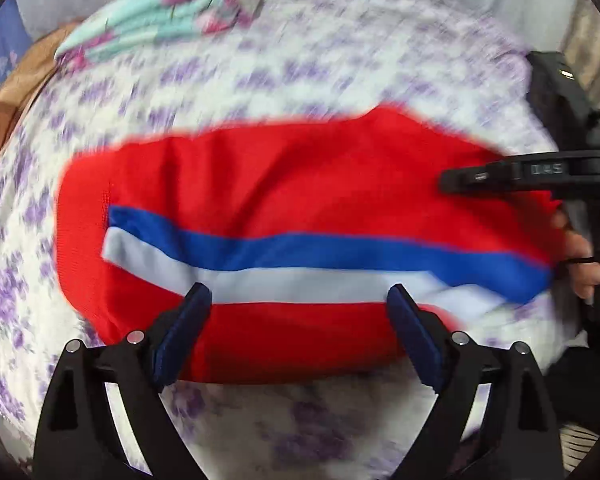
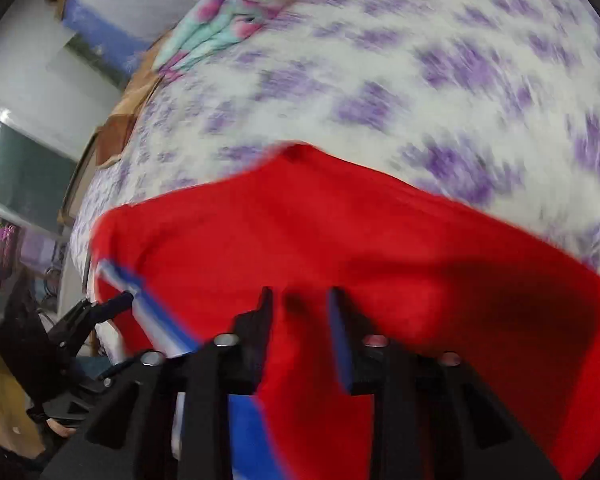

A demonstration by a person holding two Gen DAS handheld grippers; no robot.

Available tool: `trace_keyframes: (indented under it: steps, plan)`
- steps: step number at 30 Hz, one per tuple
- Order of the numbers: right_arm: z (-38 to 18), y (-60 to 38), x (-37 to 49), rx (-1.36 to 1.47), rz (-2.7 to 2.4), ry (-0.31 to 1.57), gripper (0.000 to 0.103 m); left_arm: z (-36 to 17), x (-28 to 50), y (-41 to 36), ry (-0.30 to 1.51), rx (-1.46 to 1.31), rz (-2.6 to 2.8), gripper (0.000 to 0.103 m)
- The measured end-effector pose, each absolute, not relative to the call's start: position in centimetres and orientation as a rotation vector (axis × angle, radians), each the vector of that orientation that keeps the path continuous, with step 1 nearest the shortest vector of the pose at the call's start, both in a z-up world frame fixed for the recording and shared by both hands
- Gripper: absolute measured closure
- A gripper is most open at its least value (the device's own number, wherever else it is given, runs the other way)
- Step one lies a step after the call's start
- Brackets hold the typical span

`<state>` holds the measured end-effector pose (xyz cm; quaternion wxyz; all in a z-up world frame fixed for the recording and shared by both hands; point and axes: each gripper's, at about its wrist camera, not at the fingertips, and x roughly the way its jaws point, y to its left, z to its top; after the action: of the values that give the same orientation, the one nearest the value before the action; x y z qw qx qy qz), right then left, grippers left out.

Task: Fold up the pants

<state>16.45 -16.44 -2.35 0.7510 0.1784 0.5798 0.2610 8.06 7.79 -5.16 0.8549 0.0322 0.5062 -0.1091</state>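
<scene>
1. The pants (image 1: pixel 300 208) lie on the bed (image 1: pixel 340 60), which has a white sheet with purple flowers. They are red with a blue and a white stripe running along the side, and they lie as 1 long band across the left wrist view.

2. By that shape, I judge the legs are already laid one on the other, so the lengthwise fold looks done. The folds that would shorten the band look not yet made.

3. The left gripper (image 1: pixel 300 296) has its fingers wide apart with nothing between them. They hover over the near edge of the pants, close to the white stripe; whether they touch the cloth I cannot tell.

4. The right gripper (image 2: pixel 300 300) is at the right end of the pants. Red cloth fills the narrow gap between its fingers, so it appears clamped on that end, though blur makes the contact itself hard to read. The cloth there looks raised off the bed and bunched.

5. What is left, as I judge it: carry the held end over toward the other end, then fold once more if needed and smooth it flat.

6. A folded pastel cloth (image 1: pixel 160 20) lies at the far end of the bed, well apart from the pants.
</scene>
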Motion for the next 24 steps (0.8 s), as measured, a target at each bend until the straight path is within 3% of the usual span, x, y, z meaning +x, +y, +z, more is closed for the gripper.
trace_keyframes:
  steps: [3,5,9,15,24]
  plan:
    - [0.0,-20.3,14.3,0.536,0.569,1.148,0.072,-4.5,7.6,7.9,1.028,0.062,-0.221,0.016]
    - [3.1,-23.2,11.6,0.514,0.53,0.989,0.051,-3.6,7.3,8.3,1.014,0.017,-0.239,0.016]
    - [6.3,-32.7,4.1,0.523,0.278,0.776,0.049,-1.7,6.6,7.9,0.972,-0.04,-0.289,0.016]
    - [3.4,-45.1,-5.5,0.77,-0.11,0.662,0.045,-0.7,6.3,6.8,0.933,-0.091,-0.306,0.016]
    - [-2.9,-47.3,-2.7,0.956,-0.093,0.723,0.044,0.1,4.7,16.1,0.922,-0.316,-0.078,0.016]
